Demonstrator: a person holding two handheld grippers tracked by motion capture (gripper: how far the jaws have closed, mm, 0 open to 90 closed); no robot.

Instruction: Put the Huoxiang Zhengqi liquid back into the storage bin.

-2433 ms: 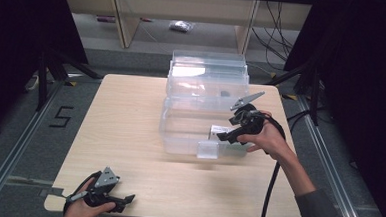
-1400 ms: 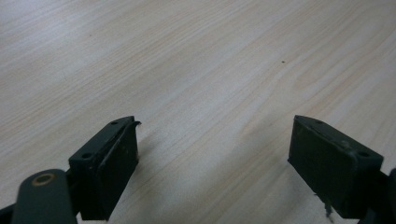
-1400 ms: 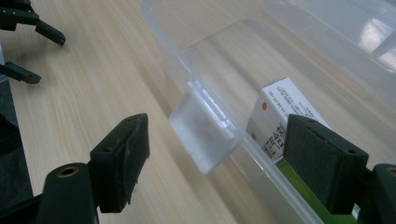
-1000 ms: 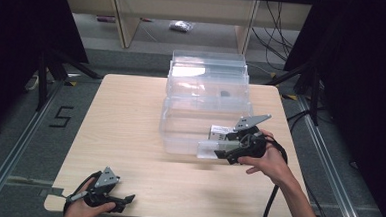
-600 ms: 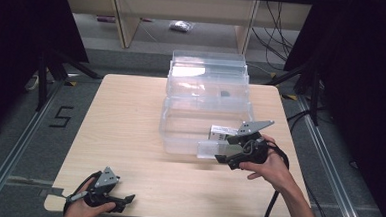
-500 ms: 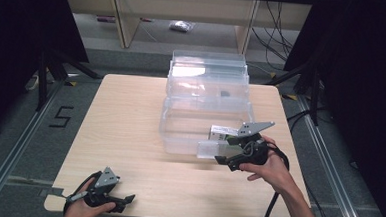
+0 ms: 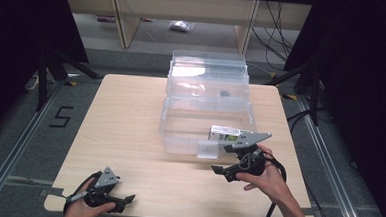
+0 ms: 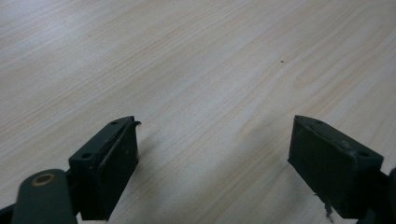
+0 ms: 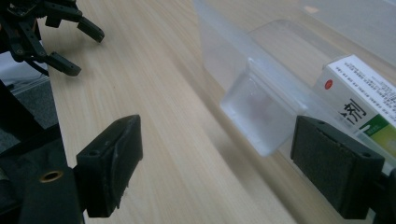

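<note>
The tabletop [image 7: 130,115] carries a clear plastic storage box [image 7: 205,124] with its lid standing up behind it. The box looks light and stiff, with smooth slippery walls, so I judge the front latch tab [image 7: 208,150] or the rim gives the best hold. A small white carton [image 7: 224,134] lies inside, at the front right part of the box; it seems light and easy to crush, so a soft pinch across its narrow sides would suit. The right claw [image 7: 228,170] hovers just in front of the box, released, jaws wide apart. The left claw [image 7: 121,201] rests low at the near edge of the tabletop, well apart from the box, also released.
</note>
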